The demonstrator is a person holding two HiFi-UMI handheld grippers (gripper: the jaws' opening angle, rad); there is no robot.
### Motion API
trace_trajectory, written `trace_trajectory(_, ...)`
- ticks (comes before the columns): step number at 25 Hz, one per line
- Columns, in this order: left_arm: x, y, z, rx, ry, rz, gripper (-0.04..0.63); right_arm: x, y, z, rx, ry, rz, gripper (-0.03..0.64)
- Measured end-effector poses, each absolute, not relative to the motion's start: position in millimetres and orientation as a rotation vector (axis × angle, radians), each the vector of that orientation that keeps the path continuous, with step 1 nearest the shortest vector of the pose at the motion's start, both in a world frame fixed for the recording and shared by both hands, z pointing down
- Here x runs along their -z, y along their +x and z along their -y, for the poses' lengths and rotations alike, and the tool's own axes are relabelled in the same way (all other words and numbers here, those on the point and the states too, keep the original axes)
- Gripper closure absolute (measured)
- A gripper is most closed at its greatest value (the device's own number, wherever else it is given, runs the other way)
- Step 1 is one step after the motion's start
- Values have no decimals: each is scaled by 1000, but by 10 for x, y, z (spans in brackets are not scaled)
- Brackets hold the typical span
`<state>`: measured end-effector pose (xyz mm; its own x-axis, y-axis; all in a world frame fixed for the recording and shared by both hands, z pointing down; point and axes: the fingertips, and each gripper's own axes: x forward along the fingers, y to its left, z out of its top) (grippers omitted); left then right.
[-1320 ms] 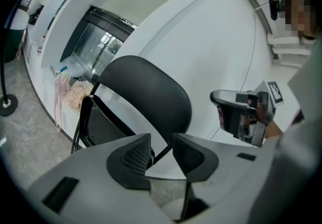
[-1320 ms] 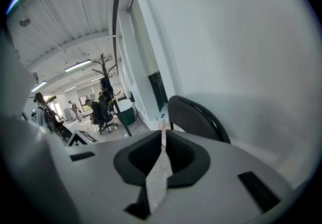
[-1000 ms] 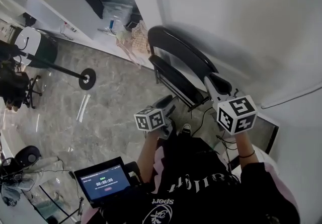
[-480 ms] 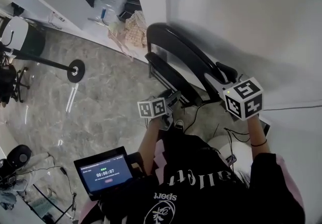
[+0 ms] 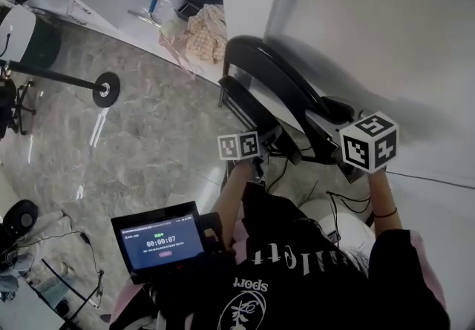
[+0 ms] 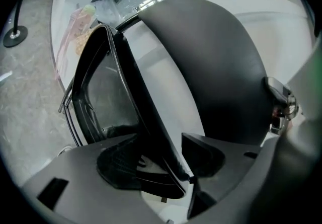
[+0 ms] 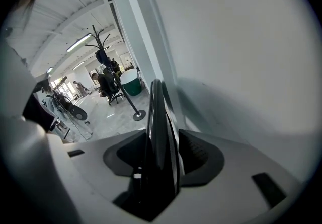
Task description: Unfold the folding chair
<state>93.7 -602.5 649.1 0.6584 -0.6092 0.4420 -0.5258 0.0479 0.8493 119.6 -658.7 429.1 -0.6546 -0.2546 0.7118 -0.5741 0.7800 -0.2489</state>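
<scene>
A black folding chair (image 5: 273, 75) leans folded against the white wall, backrest (image 6: 221, 67) behind, seat (image 6: 108, 97) in front. My left gripper (image 5: 269, 137) is at the lower end of the seat. Its jaws have just been opening, and the thin seat rim (image 6: 151, 122) runs between the fingers (image 6: 118, 167) with gaps on both sides. My right gripper (image 5: 328, 112) is at the backrest's near edge. Its jaws have also just opened, and the folded chair's edge (image 7: 157, 117) stands between them, clear of the fingers (image 7: 201, 157).
The white wall (image 5: 371, 24) is right behind the chair. A coat stand's round base (image 5: 106, 89) sits on the marble floor at left, a bundle of bags (image 5: 199, 33) lies beyond the chair, and cables (image 5: 297, 173) trail under it. A tablet (image 5: 159, 241) hangs at the person's chest.
Both grippers have come lower and closer in on the chair; the left one now reaches the seat's lower edge. The chair itself has stayed folded against the wall.
</scene>
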Motion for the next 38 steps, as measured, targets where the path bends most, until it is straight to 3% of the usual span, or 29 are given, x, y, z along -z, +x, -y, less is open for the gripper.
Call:
trace_trajectory(11,-6656,940,6284,133,1505,945,380,-4590,1098,6573,-546,455,2167,429)
trace_trajectory(15,-6640,915,6245,195,1489,922,388,-4629,1073,6459,-498,370,2141,526)
trace_trajectory(38,-6532,479,5502,320,1495,1011,479,-4571,678,5769,-566,367,2136,525)
